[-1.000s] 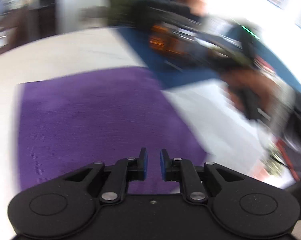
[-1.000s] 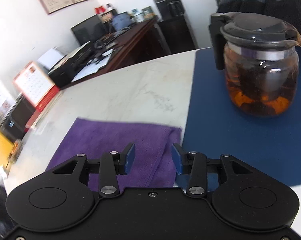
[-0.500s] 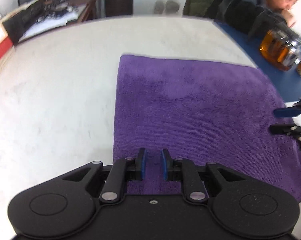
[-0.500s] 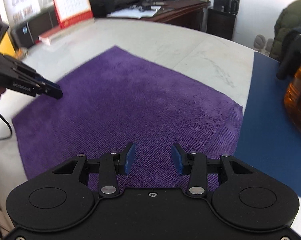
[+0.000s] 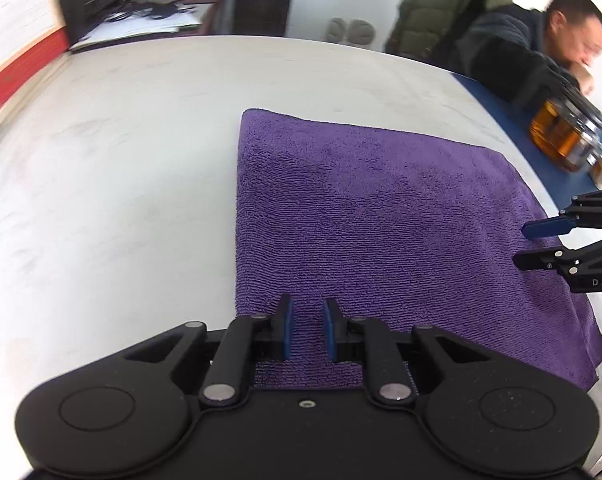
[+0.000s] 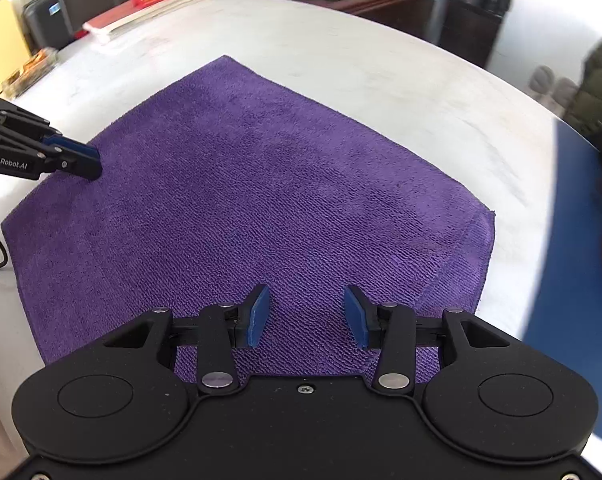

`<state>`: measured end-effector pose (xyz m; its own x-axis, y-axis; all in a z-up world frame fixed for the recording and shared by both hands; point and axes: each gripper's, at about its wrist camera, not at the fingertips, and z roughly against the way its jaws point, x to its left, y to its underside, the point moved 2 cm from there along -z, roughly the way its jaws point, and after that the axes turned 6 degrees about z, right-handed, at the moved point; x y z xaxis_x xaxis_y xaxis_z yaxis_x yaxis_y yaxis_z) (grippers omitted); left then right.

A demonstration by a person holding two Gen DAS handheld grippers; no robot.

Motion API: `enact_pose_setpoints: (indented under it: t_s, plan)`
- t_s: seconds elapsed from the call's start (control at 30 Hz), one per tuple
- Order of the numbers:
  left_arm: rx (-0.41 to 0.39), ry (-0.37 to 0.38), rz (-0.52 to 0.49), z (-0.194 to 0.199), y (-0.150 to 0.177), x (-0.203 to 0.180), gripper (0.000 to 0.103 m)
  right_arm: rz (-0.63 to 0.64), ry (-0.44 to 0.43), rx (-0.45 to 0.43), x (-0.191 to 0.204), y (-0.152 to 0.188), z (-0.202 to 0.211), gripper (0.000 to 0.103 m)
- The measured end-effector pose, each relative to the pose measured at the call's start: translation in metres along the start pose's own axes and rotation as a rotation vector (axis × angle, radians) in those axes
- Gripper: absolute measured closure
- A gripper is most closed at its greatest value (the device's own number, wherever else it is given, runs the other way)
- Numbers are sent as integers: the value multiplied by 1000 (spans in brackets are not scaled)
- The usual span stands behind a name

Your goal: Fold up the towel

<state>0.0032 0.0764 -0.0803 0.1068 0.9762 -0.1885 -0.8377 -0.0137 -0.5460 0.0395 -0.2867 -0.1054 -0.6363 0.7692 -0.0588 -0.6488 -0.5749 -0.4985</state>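
Purple towel point(image 5: 381, 232) spread flat on pale table point(image 5: 121, 160), one layer, no fold made yet. Near edge runs under both tools.

Left gripper point(image 5: 307, 328) over near left corner of towel, pointed steeply down. Jaws a narrow gap apart, bare cloth showing between blue pads, nothing pinched. Gap same as one second ago. Earlier view from this side blurred, swung toward a seated person; half a second ago already over the towel; now left edge of towel sits further right in the view, and more of the near edge shows.

Right gripper point(image 6: 307, 316) over near right corner, jaws roughly half spread, cloth under the gap, nothing gripped. Gap much as before. One second ago only a far strip of towel showed, with teapot large at right; now towel fills the view and teapot point(image 5: 561, 144) is only an orange sliver at the right edge. Little change from half a second ago.

Blue mat point(image 6: 573, 240) just right of towel, teapot standing on it. Seated person point(image 5: 521, 48) at far side of table.
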Motion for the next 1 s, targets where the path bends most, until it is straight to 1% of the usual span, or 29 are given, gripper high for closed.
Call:
enact_pose_setpoints:
  t_s: [0.07, 0.17, 0.27, 0.33, 0.43, 0.53, 0.6, 0.67, 0.73, 0.8, 0.9, 0.97, 1.0]
  plan:
    - [-1, -16, 12, 6, 3, 14, 88, 22, -20, -4, 5, -5, -2, 61]
    - [-1, -48, 53, 18, 8, 45, 88, 55, -47, -12, 16, -16, -8, 61]
    - [-4, -59, 72, 25, 10, 62, 88, 87, -68, -19, 23, -23, -10, 61]
    - [-7, -63, 84, 30, 12, 74, 88, 98, -76, -22, 37, -36, -15, 61]
    - [-3, -54, 68, 31, 11, 75, 88, 101, -78, -24, 48, -47, -19, 61]
    - [5, -59, 50, 30, 9, 69, 88, 91, -83, -20, 50, -49, -21, 60]
    - [-1, -78, 59, 34, 11, 71, 88, 64, -94, -24, 43, -49, -21, 60]
    - [-12, -94, 70, 37, 7, 72, 88, -7, -109, -60, 34, -51, -15, 60]
    - [-35, -107, 86, 44, 6, 66, 88, -105, -139, -111, 12, -53, -3, 60]
    - [-49, -125, 94, 51, 6, 57, 88, -171, -165, -139, -10, -55, 1, 60]
    - [-50, -172, 121, 52, 8, 43, 88, -251, -233, -174, -47, -59, -3, 60]
    - [-45, -196, 139, 51, 8, 37, 88, -269, -269, -186, -66, -64, -13, 60]
    - [-38, -213, 156, 49, 11, 27, 88, -278, -288, -191, -73, -67, -20, 60]
